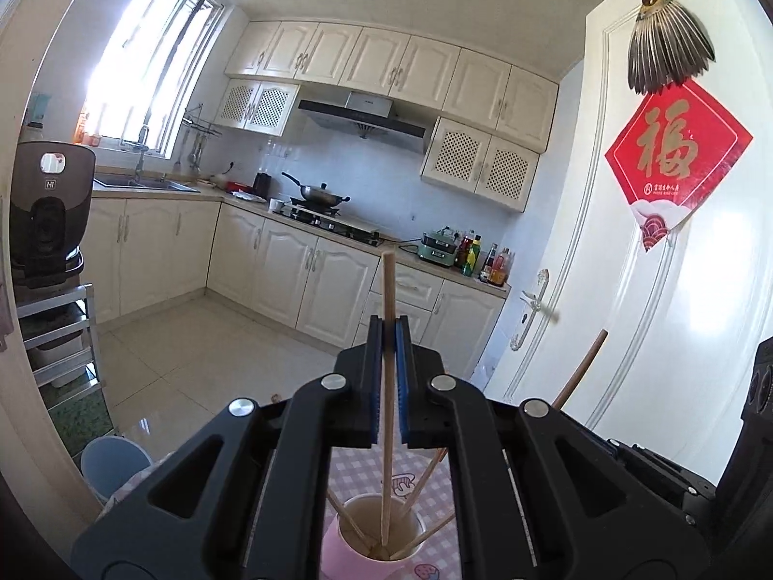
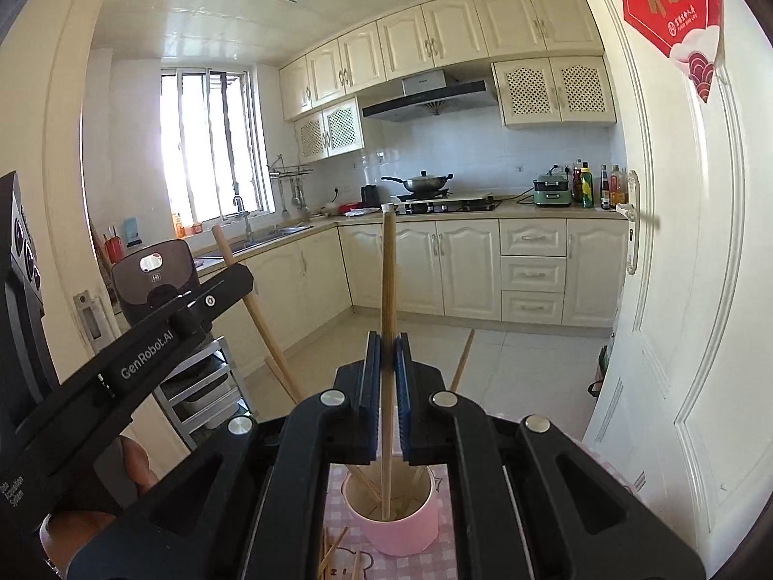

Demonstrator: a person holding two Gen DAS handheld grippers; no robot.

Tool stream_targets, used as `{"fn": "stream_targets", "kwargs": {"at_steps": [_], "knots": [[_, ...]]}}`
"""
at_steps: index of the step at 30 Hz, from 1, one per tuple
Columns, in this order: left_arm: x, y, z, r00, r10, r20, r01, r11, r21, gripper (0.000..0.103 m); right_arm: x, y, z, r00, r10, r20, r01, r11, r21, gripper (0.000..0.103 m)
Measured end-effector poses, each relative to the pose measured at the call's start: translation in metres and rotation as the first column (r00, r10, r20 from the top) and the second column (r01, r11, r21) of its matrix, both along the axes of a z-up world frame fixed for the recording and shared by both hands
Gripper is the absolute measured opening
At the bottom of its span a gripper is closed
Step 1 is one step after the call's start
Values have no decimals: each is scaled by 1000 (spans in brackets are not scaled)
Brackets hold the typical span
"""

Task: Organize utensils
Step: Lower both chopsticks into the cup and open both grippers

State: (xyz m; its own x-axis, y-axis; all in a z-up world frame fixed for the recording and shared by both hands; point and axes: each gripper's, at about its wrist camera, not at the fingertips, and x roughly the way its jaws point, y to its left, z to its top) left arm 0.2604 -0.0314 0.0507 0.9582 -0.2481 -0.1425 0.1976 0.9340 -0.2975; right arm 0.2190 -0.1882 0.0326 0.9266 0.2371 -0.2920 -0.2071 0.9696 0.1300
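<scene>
**A chopstick in each gripper, over the cup**

The left gripper (image 1: 389,326) has its jaws closed on a chopstick (image 1: 388,362) that stands upright between them, its lower end inside the pink cup (image 1: 377,556) on the checked desk (image 1: 360,469). The right gripper (image 2: 386,340) likewise clamps an upright chopstick (image 2: 388,290), its tip down in the cup (image 2: 401,531). More chopsticks (image 1: 425,478) lean in the cup; others (image 2: 333,551) lie beside it.

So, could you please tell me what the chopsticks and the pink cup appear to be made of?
The chopsticks look like bare wood or bamboo: pale tan, matte, faintly grained. The pink cup has a smooth matte wall and a tan inside; plastic or coated paper, I cannot tell which.
</scene>
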Motion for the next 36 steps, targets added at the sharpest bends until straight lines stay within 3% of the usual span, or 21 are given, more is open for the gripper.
{"fn": "stream_targets", "kwargs": {"at_steps": [12, 22, 32, 33, 35, 36], "knots": [[7, -9, -34, 994, -54, -92, 61, 995, 75, 6, 4, 9, -30, 997, -7, -71, 5, 1000, -27, 5], [3, -4, -49, 988, -34, -152, 52, 992, 115, 6, 9, 6, -53, 988, -19, -156, 13, 999, -35, 5], [-6, 5, -57, 977, 21, -213, 7, 991, 132, 10, 0, 6, -57, 981, -11, -196, 10, 1000, -5, 7], [-6, 6, -57, 975, 12, -220, 17, 992, 126, 11, -1, 7, -56, 981, -10, -194, 10, 1000, -4, 7], [-12, 8, -57, 974, 8, -227, 21, 991, 128, 30, -5, 7, -54, 981, -11, -192, 11, 1000, 0, 9], [-16, 9, -57, 976, 13, -218, 15, 991, 130, 50, -5, 7, -52, 981, -10, -191, 10, 1000, 3, 10]]}}
